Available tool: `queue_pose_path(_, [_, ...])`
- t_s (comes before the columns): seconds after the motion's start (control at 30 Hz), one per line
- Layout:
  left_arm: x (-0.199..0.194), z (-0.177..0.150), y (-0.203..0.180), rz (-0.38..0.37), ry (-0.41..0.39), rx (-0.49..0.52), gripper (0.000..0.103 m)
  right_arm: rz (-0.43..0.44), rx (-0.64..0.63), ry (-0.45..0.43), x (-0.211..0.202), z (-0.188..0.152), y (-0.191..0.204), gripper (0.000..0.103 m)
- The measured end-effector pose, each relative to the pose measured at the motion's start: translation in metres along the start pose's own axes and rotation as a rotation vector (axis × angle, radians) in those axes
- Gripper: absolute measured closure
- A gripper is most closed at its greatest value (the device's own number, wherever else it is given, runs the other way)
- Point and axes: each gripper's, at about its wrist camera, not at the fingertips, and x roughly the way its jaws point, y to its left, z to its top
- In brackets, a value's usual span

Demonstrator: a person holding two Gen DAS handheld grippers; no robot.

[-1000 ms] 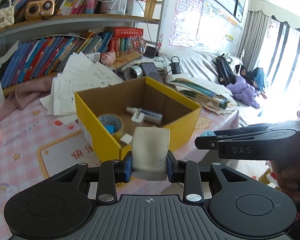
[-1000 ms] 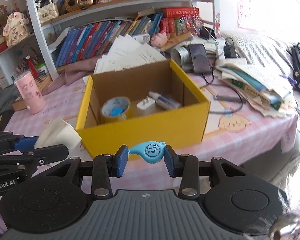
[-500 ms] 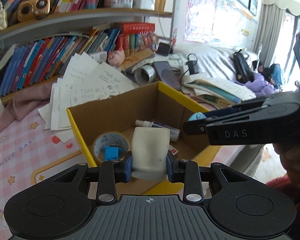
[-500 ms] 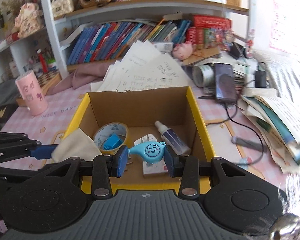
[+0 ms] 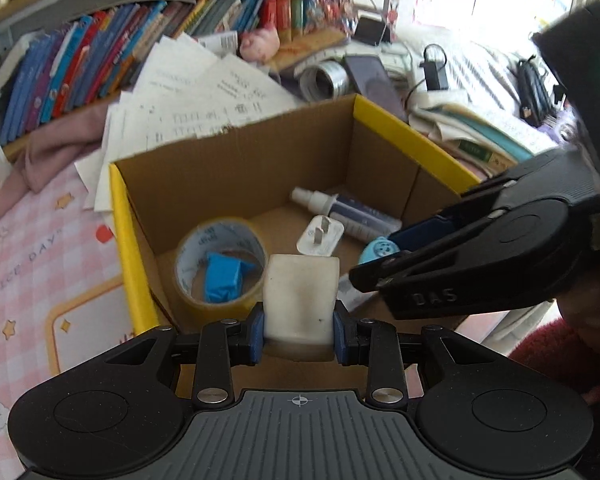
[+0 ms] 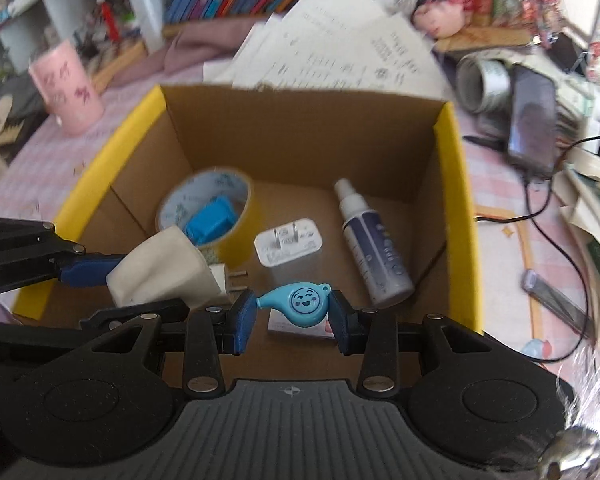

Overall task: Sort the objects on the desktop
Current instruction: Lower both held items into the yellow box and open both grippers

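Observation:
A yellow-rimmed cardboard box (image 5: 412,136) (image 6: 456,184) stands on the desk. In it lie a tape roll (image 5: 220,260) (image 6: 204,204) with a blue block inside, a white plug (image 5: 320,236) (image 6: 288,246) and a spray bottle (image 5: 352,216) (image 6: 372,248). My left gripper (image 5: 299,326) is shut on a cream eraser (image 5: 300,300) (image 6: 160,268), held over the box's near left part. My right gripper (image 6: 292,316) is shut on a blue whistle (image 6: 296,304) (image 5: 378,250), held over the box's near side.
Loose papers (image 5: 204,92) lean behind the box. A pink cup (image 6: 68,84) stands at the left. A phone (image 6: 532,120), a silver tape roll (image 6: 484,84), cables and stacked books (image 6: 596,224) lie to the right. Bookshelves (image 5: 100,68) run along the back.
Both grippers have moved forward and down over the box, which now fills the views. Each still holds its object.

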Motion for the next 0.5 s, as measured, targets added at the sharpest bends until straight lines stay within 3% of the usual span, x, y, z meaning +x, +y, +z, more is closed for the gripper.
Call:
queue_pose_path(0.17, [0.003,0.001,0.001,-0.012,0.022,-0.045,0.071,0.013,-0.022,0.061,0.017,0.004,-0.006,0.066])
queue_pose_path(0.33, [0.004,0.003,-0.001,-0.016,0.033,-0.076,0.070,0.040,-0.040,0.065,0.019,0.006,-0.009,0.066])
queue_pose_path(0.5, [0.000,0.001,-0.008,0.036,0.026,-0.076,0.065,0.068,-0.048,0.054,0.016,0.008,-0.012,0.065])
